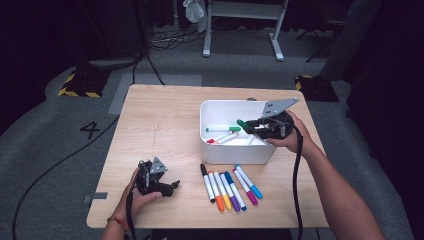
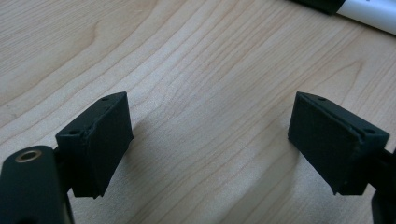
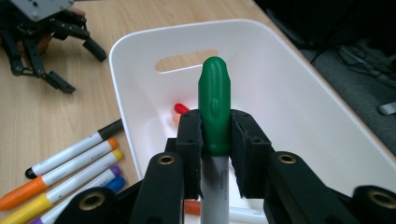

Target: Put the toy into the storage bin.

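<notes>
Lab or recording studio. Dark surrounds, grey carpet floor (image 1: 60, 150) with a painted "4" (image 1: 90, 130), hazard-striped tape (image 1: 80, 92), loose cables (image 1: 170, 37), one small wooden worktop (image 1: 160, 125) under a fixed camera.

A white "4" is showing on the grey floor (image 1: 75, 145) left of the table (image 1: 165, 125) in the high view. Small dark print is running along the white barrel of the green marker (image 3: 215, 140) in the right gripper view, too fine and blurred to read. Nothing else readable is showing.
</notes>
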A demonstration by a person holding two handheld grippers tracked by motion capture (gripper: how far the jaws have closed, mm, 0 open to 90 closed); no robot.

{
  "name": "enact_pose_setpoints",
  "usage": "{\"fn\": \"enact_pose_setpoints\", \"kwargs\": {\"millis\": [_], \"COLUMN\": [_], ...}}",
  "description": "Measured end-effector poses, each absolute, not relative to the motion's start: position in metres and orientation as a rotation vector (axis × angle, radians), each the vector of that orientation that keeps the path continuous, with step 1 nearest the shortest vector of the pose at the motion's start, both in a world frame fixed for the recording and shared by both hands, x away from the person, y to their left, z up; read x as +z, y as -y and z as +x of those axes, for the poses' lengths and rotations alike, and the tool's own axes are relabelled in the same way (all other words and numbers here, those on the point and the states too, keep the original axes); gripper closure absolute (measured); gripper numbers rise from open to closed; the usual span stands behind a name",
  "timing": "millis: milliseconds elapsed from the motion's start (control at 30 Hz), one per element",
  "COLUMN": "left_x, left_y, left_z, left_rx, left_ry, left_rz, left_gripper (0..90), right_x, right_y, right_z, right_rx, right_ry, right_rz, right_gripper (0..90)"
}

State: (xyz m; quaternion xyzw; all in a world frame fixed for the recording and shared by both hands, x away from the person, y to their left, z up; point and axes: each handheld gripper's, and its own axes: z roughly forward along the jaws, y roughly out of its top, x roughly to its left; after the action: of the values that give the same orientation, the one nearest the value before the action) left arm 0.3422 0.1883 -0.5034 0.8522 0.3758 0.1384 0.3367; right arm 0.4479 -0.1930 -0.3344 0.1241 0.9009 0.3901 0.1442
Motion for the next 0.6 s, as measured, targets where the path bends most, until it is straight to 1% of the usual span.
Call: {"fn": "enact_pose_setpoints", "kwargs": {"millis": [300,600], "left_x": [-0.503,-0.503], "left_y": [-0.188,-0.188], "left_z": [0.342,0.342], "left_rx": [0.361,0.361], "left_ry": [-0.98,-0.98], "left_rz": [2.222,2.222], "left_gripper": [13.8,13.7], "right_x": [-0.353,-0.361], "right_y": [0.17,0.159], "right_z": [0.447,0.452], "right_rx": [0.924,0.816], "right_ry": [-2.749,-2.825], "right_rz": [0.282,0.311], "right_gripper": [74.7,74.5]}}
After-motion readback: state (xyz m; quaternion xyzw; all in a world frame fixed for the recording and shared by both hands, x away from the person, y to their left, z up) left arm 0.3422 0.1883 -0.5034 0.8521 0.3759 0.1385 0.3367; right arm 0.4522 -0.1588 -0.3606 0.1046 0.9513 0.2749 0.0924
